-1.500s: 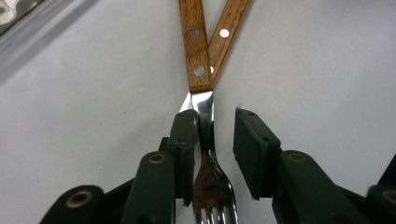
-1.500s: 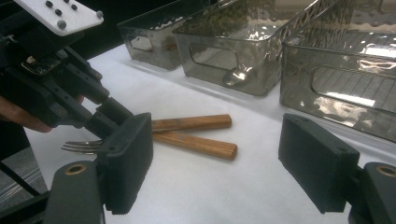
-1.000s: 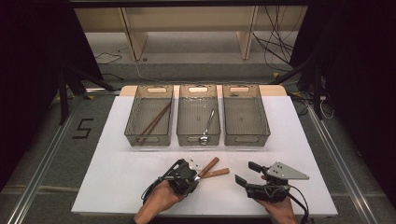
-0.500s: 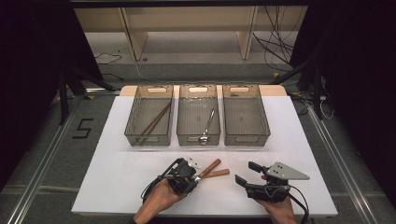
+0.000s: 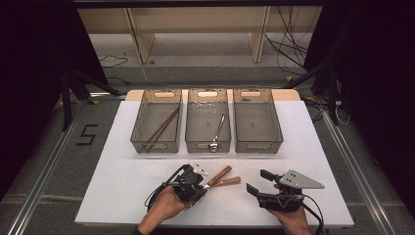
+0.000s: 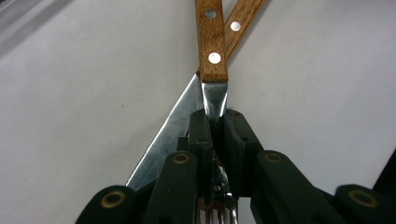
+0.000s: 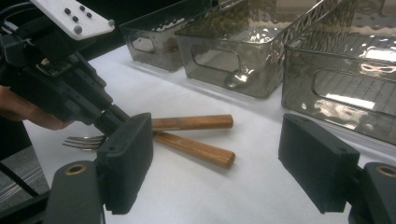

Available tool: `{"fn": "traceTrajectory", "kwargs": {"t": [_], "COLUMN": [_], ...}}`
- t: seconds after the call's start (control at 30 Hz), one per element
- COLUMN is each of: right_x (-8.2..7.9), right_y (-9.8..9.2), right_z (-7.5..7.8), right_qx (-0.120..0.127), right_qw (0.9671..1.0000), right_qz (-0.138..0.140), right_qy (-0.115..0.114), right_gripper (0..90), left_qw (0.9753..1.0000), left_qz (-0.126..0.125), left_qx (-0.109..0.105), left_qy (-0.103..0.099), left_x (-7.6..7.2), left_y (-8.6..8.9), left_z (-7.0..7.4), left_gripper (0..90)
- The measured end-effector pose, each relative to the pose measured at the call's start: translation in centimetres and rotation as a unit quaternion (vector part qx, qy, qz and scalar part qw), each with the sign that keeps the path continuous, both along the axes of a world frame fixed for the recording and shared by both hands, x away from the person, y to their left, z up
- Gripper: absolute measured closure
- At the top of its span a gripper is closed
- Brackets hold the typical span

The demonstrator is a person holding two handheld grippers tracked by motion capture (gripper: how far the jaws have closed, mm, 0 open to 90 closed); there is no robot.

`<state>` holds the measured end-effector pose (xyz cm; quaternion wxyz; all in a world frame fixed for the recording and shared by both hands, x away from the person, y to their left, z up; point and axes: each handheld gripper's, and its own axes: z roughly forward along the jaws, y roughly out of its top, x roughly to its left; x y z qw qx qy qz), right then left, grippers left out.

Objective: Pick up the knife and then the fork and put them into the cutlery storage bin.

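A wooden-handled fork [image 6: 212,42] lies crossed over a wooden-handled knife [image 6: 170,130] on the white table, near the front edge. My left gripper [image 6: 215,122] is shut on the fork's metal neck, with the tines showing between the jaws behind the pads. From above, the left gripper [image 5: 201,187] sits at the left end of the two handles [image 5: 225,178]. To their right, my right gripper [image 5: 258,181] rests low over the table, open, with nothing between its jaws. The right gripper view shows its pads [image 7: 128,163] wide apart, facing the fork tines [image 7: 84,141] and both handles.
Three clear bins stand in a row behind the cutlery. The left bin [image 5: 138,128] holds chopsticks [image 5: 161,126], the middle bin [image 5: 208,145] holds a spoon [image 5: 219,129], and the right bin [image 5: 258,145] has nothing in it. White table surface [image 5: 122,181] lies left of my hands.
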<state>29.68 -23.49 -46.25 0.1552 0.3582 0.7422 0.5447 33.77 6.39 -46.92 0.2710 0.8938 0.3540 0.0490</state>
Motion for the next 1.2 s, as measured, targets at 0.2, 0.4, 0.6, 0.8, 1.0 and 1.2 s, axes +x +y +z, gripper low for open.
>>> {"fn": "traceTrajectory", "kwargs": {"t": [0.2, 0.4, 0.6, 0.8, 1.0, 1.2], "right_x": [-0.2, -0.8, -1.8, -2.9, -3.2, -3.6], "right_y": [0.2, 1.2, 3.2, 5.4, 7.4, 8.8], "right_z": [0.2, 0.5, 0.9, 1.0, 0.3, -0.4], "right_qx": [0.0, -0.021, -0.087, -0.176, -0.259, -0.326], "right_qw": [0.9999, 0.9989, 0.9911, 0.9704, 0.9428, 0.9105], "right_qz": [0.005, 0.022, 0.048, 0.062, 0.079, 0.087], "right_qy": [-0.009, -0.036, -0.089, -0.153, -0.194, -0.239], "right_gripper": [27.0, 26.8, 26.6, 26.8, 28.6, 33.1], "left_qw": [0.9999, 0.9992, 0.9979, 0.9973, 0.9965, 0.9954], "left_qz": [-0.01, -0.032, -0.054, -0.064, -0.076, -0.085], "left_qx": [-0.013, -0.023, -0.032, -0.035, -0.031, -0.034], "left_qy": [0.003, 0.007, 0.012, 0.015, 0.018, 0.025], "left_x": [0.0, -0.3, -0.7, -1.0, -1.3, -1.6], "left_y": [0.4, 0.7, 0.9, 0.7, 0.5, 0.1], "left_z": [0.6, 1.8, 2.9, 3.3, 3.4, 3.6], "left_gripper": [82.3, 82.2, 82.3, 82.3, 82.3, 82.3]}}
